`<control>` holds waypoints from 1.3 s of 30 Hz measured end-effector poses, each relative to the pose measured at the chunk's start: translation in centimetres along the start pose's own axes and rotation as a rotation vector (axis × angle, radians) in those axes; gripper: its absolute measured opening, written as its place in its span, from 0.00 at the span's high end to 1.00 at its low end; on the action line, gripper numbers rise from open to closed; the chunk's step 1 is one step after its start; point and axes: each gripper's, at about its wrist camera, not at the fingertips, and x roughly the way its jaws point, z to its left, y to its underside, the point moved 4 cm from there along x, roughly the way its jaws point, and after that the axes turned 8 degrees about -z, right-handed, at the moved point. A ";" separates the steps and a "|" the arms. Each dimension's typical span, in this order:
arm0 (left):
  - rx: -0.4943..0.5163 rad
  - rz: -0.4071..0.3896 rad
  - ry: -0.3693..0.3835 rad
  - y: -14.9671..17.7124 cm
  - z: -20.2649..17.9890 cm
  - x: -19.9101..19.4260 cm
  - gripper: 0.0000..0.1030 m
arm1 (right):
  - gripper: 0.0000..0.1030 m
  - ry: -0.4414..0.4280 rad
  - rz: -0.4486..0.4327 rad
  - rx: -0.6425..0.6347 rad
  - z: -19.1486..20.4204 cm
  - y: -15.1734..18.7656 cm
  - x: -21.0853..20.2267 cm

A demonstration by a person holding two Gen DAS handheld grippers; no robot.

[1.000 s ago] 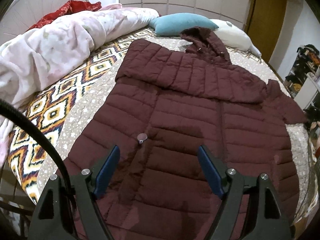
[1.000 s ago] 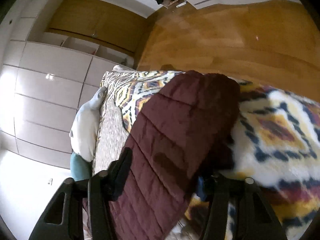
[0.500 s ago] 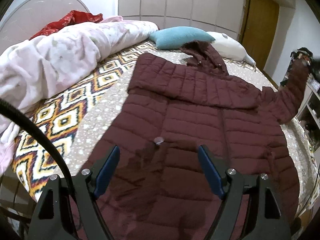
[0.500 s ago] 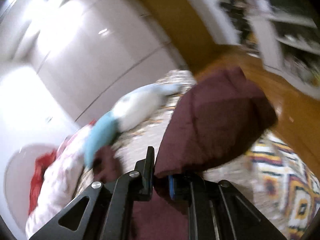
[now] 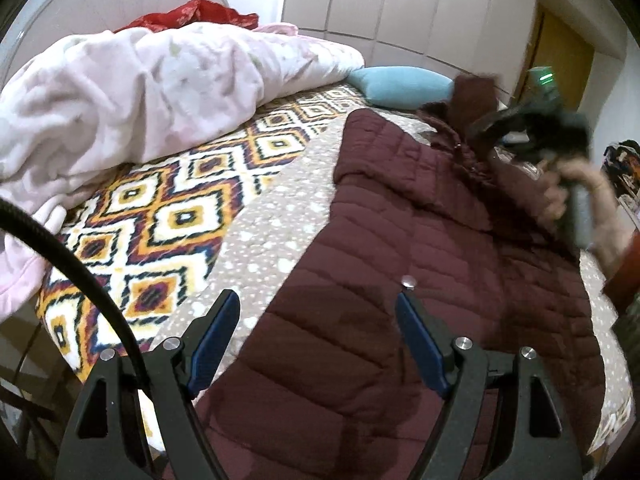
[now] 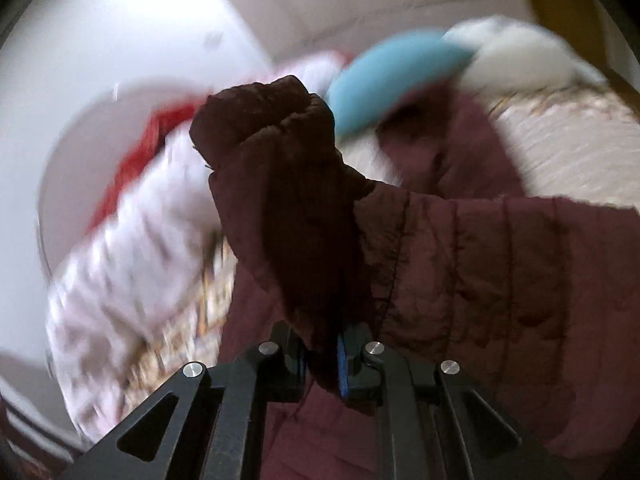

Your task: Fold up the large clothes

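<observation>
Sleeve (image 6: 288, 200) now lifted over jacket (image 5: 420, 280)

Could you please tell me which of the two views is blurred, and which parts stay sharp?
Right wrist view: background heavily motion-smeared, only the clamped sleeve and right gripper sharp. Left wrist view: mostly crisp, fisheye-curved, with the right gripper blurred above the jacket.

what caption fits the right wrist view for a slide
Right tool shut on the maroon jacket's sleeve, carrying it over the jacket body.
</observation>
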 end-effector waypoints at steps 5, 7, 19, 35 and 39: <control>-0.024 0.004 0.002 -0.4 1.0 0.0 0.23 | 0.66 0.026 0.130 -0.062 0.7 4.8 3.6; -0.023 0.003 0.002 -1.0 1.0 0.1 0.23 | 0.61 -0.019 0.124 -0.056 0.4 5.0 1.7; 0.111 0.038 0.070 -8.5 -6.9 9.6 0.23 | 0.55 0.097 -0.045 0.016 -9.1 3.1 -9.4; 0.170 0.163 -0.091 -11.1 -10.2 26.3 0.22 | 0.54 0.115 -0.004 0.156 -16.3 3.2 -6.5; 0.108 0.138 -0.004 -12.0 -8.9 22.2 0.23 | 0.54 0.109 -0.012 0.158 -15.7 3.1 -9.0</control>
